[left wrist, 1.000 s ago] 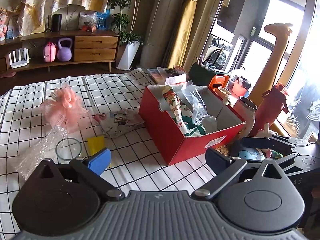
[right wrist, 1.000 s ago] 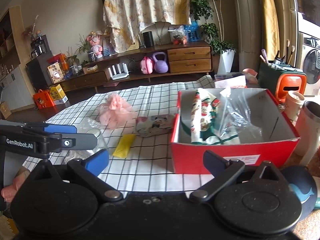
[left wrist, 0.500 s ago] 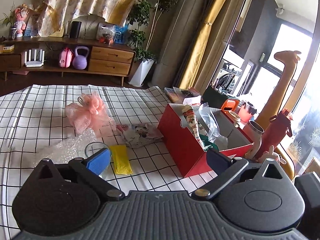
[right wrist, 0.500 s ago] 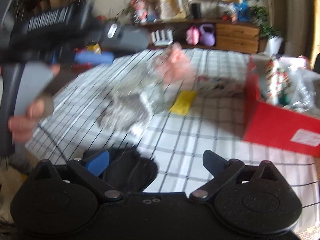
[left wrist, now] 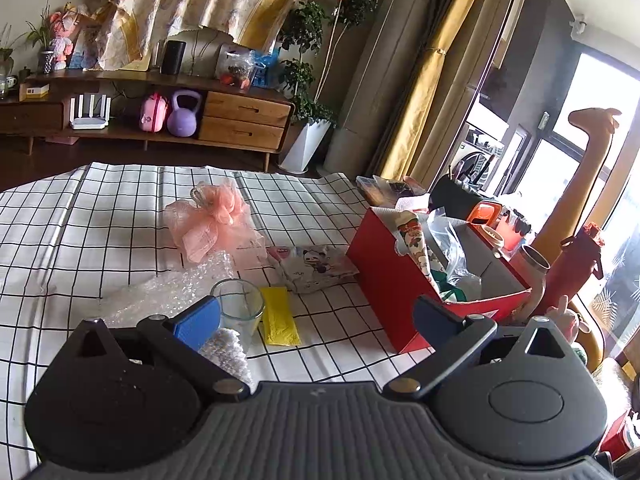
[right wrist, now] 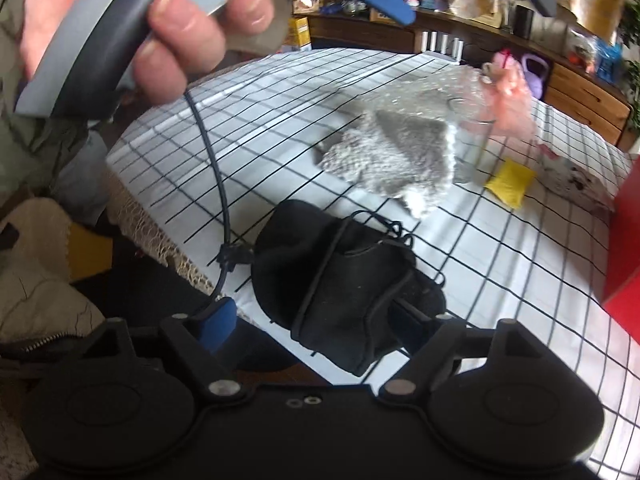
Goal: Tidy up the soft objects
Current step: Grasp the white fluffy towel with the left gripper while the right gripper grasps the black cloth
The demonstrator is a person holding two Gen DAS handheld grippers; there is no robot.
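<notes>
From my left wrist view, daylight floods in through the window off to the gripper's right, blown out to white glare. The checked tablecloth ahead is sharp and evenly lit. My right wrist view is smeared with motion blur, worst at the hand upper left. Fisheye bending curves both pictures' edges.

Right gripper: tilted steeply downward, jaws apart; they have just been closing, with a black pouch between them; whether the pads press on it cannot be told.
Left gripper: angled gently downward, jaws spread wide, nothing between the blue pads.
Left hand: seen from the right wrist camera, fingers curled around the grey and black handle.
</notes>
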